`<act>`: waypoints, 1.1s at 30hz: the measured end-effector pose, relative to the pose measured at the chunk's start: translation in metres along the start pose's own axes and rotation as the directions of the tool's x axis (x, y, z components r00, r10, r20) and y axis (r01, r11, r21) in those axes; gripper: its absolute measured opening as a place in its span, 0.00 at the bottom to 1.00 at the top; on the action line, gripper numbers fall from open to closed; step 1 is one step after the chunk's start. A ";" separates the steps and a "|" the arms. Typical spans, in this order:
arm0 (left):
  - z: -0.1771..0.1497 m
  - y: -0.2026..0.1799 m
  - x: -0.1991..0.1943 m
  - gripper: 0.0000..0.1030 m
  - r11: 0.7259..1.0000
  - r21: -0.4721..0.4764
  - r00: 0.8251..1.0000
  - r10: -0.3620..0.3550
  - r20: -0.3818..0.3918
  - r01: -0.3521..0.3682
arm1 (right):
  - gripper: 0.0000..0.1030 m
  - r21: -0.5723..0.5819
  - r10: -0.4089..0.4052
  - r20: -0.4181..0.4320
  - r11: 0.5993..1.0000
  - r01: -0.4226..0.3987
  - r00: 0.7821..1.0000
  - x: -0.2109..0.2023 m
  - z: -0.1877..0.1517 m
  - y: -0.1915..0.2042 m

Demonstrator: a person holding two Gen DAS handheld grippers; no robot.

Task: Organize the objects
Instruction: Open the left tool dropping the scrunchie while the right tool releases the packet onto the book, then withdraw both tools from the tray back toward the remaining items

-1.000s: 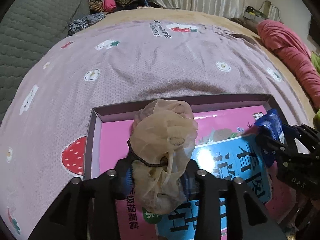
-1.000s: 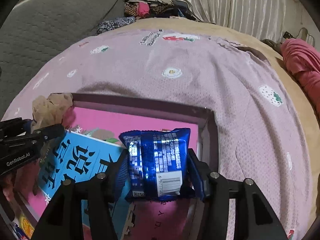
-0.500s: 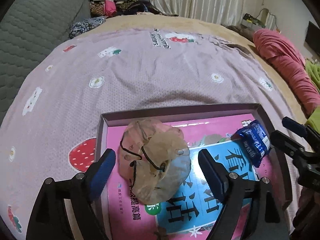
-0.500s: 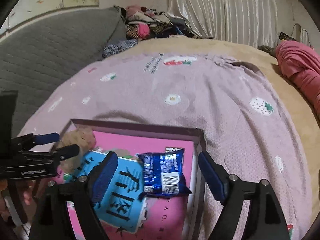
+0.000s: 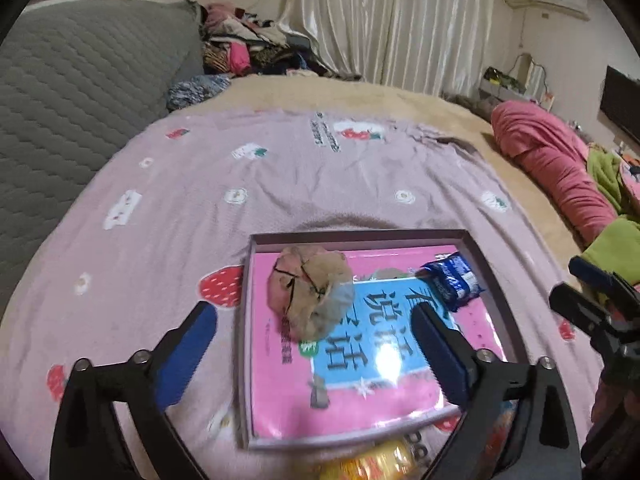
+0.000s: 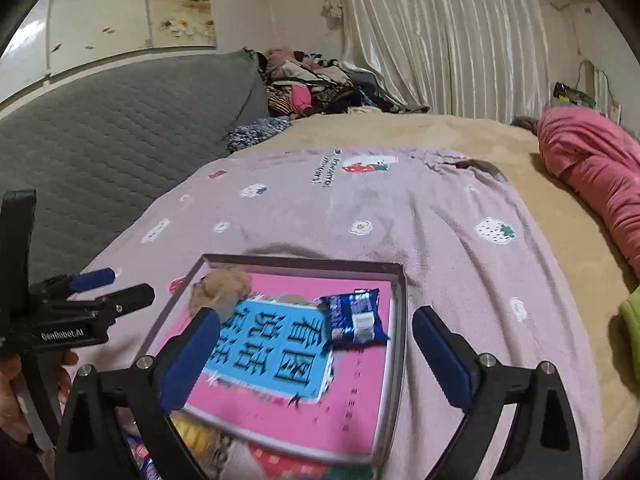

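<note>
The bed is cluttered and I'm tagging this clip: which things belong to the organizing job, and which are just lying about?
Part of the job:
- tray
- pink book
- beige hair net
- blue snack packet
- left tool and right tool, jaws opening, nothing between them

Lying about:
- clothes pile
- pink bedding
- grey headboard

Both wrist cameras look steeply down from near above, sharing the shallow box (image 5: 490, 276) (image 6: 401, 320) on the bed.

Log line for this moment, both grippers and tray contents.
left gripper: opening, empty | right gripper: opening, empty | tray: beige stocking, blue snack packet on book
</note>
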State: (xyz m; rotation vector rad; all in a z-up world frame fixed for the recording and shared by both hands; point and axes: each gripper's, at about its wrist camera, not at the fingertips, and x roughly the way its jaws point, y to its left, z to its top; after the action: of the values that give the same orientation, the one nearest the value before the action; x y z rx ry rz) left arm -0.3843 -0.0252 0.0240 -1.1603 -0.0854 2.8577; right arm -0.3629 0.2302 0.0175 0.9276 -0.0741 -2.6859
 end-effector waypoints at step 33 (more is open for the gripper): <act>-0.106 -0.024 -0.200 0.99 0.996 0.085 0.998 0.036 0.058 -0.041 | 0.98 -0.141 -0.096 0.010 0.985 0.096 0.995 -0.211 -0.060 0.101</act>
State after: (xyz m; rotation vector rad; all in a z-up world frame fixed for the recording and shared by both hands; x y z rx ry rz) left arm -0.1665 -0.0124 0.0892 -1.0775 0.0580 2.8960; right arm -0.1417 0.1987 0.1106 0.9051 0.1628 -2.7379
